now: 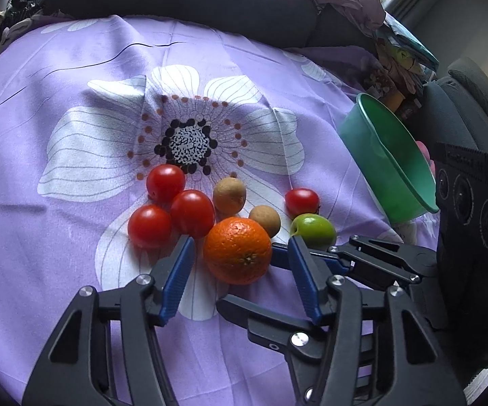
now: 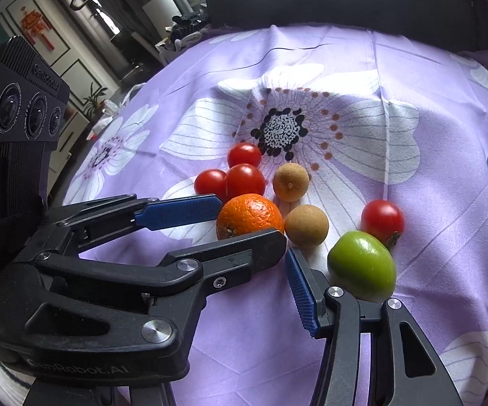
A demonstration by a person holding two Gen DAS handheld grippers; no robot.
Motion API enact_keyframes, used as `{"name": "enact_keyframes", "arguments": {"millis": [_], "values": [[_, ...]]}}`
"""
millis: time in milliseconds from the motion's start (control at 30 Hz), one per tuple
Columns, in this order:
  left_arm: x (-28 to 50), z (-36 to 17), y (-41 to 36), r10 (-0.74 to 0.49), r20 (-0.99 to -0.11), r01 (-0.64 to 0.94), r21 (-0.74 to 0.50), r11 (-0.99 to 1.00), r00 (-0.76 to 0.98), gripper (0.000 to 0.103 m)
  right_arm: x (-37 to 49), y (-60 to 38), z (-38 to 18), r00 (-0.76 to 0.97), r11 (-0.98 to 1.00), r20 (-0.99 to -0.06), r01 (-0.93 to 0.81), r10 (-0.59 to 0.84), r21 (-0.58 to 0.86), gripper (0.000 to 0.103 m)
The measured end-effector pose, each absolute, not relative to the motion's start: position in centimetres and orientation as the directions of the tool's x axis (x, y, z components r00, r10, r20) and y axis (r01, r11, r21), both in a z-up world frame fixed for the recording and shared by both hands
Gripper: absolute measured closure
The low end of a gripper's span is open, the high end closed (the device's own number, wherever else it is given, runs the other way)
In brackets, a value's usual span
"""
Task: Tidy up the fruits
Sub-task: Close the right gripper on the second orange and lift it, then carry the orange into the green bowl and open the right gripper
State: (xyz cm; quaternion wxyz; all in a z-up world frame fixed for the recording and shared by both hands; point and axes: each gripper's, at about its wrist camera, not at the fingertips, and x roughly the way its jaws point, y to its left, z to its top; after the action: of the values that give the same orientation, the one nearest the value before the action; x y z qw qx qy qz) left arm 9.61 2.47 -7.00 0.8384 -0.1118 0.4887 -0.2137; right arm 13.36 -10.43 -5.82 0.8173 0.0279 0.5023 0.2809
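A: What does the fruit look like?

B: The orange point(image 1: 238, 250) is the biggest piece, with bright pebbled skin and a small dark stem scar facing the camera. It sits on the purple cloth point(image 1: 74, 101) with white flower prints that covers the surface, near its front edge.

A: And around it?

B: Three red tomatoes point(image 1: 171, 204) cluster just behind it to the left, glossy and touching one another. Two brown round fruits point(image 1: 229, 194) with matte, rough skin lie behind it and to its right. A fourth red tomato point(image 1: 302, 201) and a smooth green fruit point(image 1: 313, 229) lie further right, side by side. A green bowl point(image 1: 391, 159) stands tilted at the right of the cloth, well apart from the pile.

A: The tongs?

B: The left tongs point(image 1: 240, 242) are spread wide, one blue ribbed pad on each side of the orange, not clearly pressing it. The right tongs point(image 2: 261, 233) also look wide apart, but only one blue pad shows in their own view; the other finger is hidden behind the left tool, just before the green fruit.

A: Any writing?

B: "GenRobot.AI" is embossed on the left tool's black body point(image 2: 74, 365), and what looks like the same name sits above its three lenses point(image 2: 29, 115). The lens markings are too small to read.
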Motion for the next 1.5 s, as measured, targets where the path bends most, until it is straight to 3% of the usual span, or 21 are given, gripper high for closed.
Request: {"name": "enact_keyframes", "arguments": {"millis": [200,333,900,1500], "values": [[10.1,-7.4,2.4,-0.477,-0.775,0.257,-0.403,0.878,0.415,0.059,14.0,-10.2,-6.0,0.336,0.849,-0.823,-0.441,0.457,0.291,0.055],[10.2,-7.5,2.5,-0.472,-0.778,0.252,-0.400,0.881,0.416,0.061,14.1,-10.4,-6.1,0.345,0.854,-0.826,-0.440,0.445,0.277,0.067],[7.3,-5.2,1.0,-0.470,-0.756,0.299,-0.367,0.881,0.455,0.062,11.2,-11.6,-4.5,0.411,0.849,-0.786,-0.462,0.462,0.258,0.070],[5.2,-0.4,-5.4,-0.506,-0.706,0.440,-0.298,0.847,0.495,0.062,7.0,-16.9,0.1,0.566,0.893,-0.707,-0.393,0.424,0.221,0.069]]}}
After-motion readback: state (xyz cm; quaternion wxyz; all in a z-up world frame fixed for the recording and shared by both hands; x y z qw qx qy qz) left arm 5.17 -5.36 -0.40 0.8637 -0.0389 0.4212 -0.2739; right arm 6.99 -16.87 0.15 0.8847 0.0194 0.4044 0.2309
